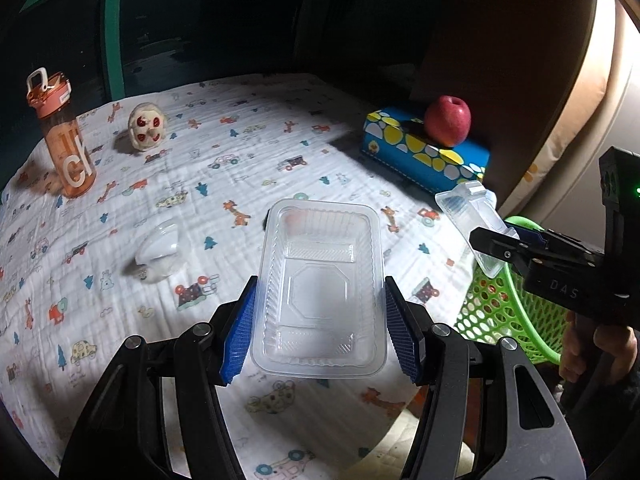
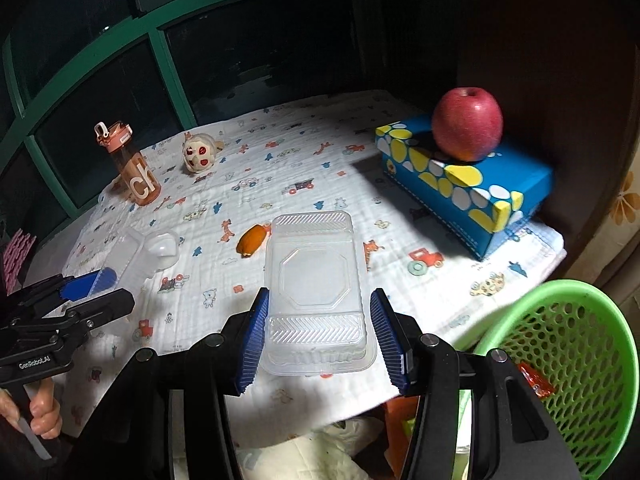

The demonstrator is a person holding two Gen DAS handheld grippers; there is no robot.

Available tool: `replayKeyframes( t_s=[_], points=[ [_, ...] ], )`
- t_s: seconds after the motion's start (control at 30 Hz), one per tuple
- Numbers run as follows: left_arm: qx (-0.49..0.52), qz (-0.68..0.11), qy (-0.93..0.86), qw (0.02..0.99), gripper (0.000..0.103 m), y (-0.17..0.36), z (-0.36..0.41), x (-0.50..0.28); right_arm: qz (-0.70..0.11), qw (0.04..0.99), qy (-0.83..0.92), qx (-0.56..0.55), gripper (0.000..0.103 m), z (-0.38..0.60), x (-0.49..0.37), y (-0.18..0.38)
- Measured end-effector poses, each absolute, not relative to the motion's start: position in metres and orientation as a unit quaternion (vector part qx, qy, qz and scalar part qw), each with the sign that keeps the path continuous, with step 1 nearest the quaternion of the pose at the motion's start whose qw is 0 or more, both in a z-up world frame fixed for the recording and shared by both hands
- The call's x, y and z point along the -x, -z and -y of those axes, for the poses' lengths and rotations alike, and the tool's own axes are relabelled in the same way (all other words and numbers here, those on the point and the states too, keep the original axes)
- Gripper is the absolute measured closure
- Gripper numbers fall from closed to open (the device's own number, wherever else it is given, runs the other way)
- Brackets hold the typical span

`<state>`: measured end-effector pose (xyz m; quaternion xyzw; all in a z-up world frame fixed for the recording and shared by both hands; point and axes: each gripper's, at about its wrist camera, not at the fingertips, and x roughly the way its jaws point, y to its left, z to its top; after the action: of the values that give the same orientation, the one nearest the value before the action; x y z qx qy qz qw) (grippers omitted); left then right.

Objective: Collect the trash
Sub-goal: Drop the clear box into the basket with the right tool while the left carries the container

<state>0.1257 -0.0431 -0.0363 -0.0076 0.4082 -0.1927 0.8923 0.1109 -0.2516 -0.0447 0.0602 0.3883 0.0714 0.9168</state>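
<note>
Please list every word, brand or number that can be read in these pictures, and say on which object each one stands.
"ch": white letters on the orange water bottle; further letters are cut off.
"GenRobot.AI": on the left gripper body.
"DAS": on the right gripper body.
White tag on the bottle's lid: too small to read.
Blue tissue box: no readable text.

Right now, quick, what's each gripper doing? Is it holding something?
Left gripper: shut on a clear plastic tray.
Right gripper: shut on a clear plastic lid, near the green basket.
</note>
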Motion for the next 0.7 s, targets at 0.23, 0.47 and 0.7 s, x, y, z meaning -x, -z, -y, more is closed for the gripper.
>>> replayKeyframes(
  t_s=[0.23,0.47,0.7],
  points=[
    [-0.007,-0.400,0.229,0.887,0.044,0.028,0.084,-0.116,-0.379,0.922,-0.026,-0.070,0.054,0.303,-0.066,0.036],
    [-0.021,-0.403,0.262,0.877,0.044,0.027,0.123,-0.111,-0.377,0.922,0.035,-0.084,0.053,0.364,-0.026,0.037],
    [-0.041,-0.403,0.286,0.868,0.044,0.025,0.159,-0.105,-0.385,0.912,0.097,-0.100,0.053,0.416,0.000,0.051]
  ],
)
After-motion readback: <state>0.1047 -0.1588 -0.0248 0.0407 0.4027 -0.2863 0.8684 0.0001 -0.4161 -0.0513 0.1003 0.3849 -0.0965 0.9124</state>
